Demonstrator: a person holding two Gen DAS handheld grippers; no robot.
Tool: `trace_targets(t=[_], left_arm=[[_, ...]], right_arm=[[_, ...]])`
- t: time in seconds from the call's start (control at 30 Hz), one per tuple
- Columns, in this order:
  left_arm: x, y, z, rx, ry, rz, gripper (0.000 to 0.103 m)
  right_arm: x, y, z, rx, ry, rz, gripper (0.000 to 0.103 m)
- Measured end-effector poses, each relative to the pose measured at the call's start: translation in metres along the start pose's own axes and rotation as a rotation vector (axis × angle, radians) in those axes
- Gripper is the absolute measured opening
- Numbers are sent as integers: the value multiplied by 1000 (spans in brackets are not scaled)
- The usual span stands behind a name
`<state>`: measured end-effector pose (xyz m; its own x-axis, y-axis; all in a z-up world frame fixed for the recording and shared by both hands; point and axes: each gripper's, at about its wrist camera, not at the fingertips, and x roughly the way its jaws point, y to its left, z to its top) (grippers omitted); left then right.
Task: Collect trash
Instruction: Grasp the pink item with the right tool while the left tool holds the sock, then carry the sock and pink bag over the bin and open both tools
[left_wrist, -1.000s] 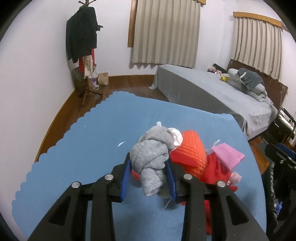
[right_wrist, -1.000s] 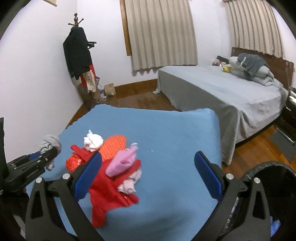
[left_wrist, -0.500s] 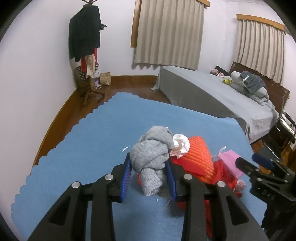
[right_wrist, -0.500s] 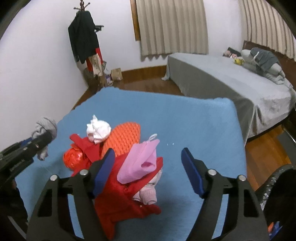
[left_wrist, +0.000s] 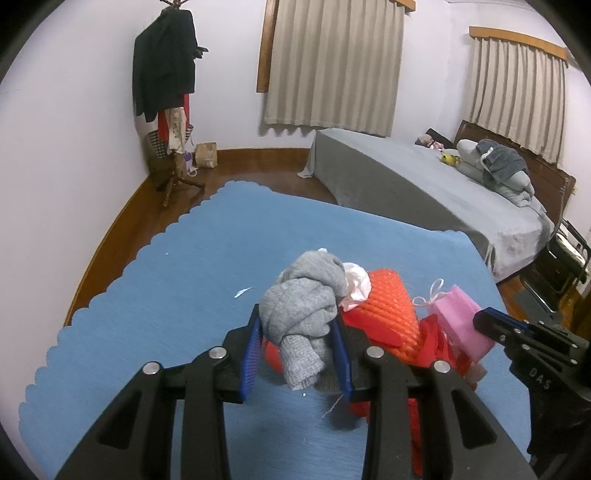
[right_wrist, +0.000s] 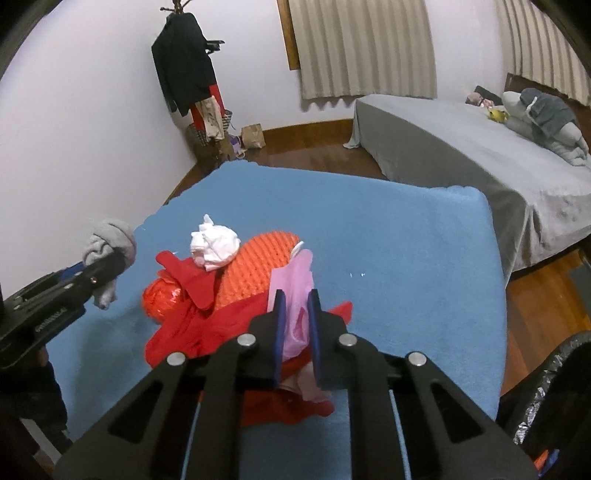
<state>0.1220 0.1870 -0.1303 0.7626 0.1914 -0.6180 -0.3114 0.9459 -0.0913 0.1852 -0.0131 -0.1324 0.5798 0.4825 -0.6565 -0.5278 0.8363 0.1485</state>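
My left gripper (left_wrist: 297, 341) is shut on a balled grey sock (left_wrist: 303, 308) and holds it above the blue rug (left_wrist: 177, 280); the sock also shows at the left of the right wrist view (right_wrist: 109, 238). My right gripper (right_wrist: 295, 321) is shut on a pink bag (right_wrist: 295, 291) at the pile of trash. The pile holds an orange mesh sleeve (right_wrist: 258, 264), a crumpled white tissue (right_wrist: 214, 243), red plastic and cloth (right_wrist: 192, 321). In the left wrist view the pink bag (left_wrist: 461, 321) sits right of the orange mesh (left_wrist: 388, 306), with the right gripper's tip on it.
A grey bed (left_wrist: 424, 192) stands to the right of the rug. A coat rack with dark clothes (left_wrist: 166, 85) and a paper bag (left_wrist: 207, 155) are in the far left corner. A black bin with a liner (right_wrist: 554, 387) is at the lower right. Small white scraps (left_wrist: 242, 292) lie on the rug.
My right gripper came down on the pile and shut on the pink bag; it was wide open one second ago. My left gripper kept holding the grey sock, nearly still.
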Motion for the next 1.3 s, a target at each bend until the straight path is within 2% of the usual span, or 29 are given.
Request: trace_targets(t=[0.33,0.53,0.7,0.77,0.9,0.93,1.07,1.3], left_arm=[[-5,-8,-1,17,-1,-14,34],[-5,-14,-3,23,6,-26,34],[-2,-14,-7,26,20,-27,34],[-1,-13,-9,25,24,-23,34],[1,-12,-10,22,30,-21,34],[1,-12,-11,23,31,-21,34],[0,-12,-12,22,31,-21,34],[-4,-15,-9,31,19,-31,34]], right_arm=[[-19,-4,1,12,-23,17,8],[-14,-5,-7,12,8,7,8],[-7,-5,-11,17,28,4,16],[-6,-4,-11,13,31,3,24],[-2,-2,-14,3,51,10,24],[0,-1,-15,-1,58,13,24],[-3,2,-17,-12,52,26,12],[-28,2,-10,-20,-8,46,8]])
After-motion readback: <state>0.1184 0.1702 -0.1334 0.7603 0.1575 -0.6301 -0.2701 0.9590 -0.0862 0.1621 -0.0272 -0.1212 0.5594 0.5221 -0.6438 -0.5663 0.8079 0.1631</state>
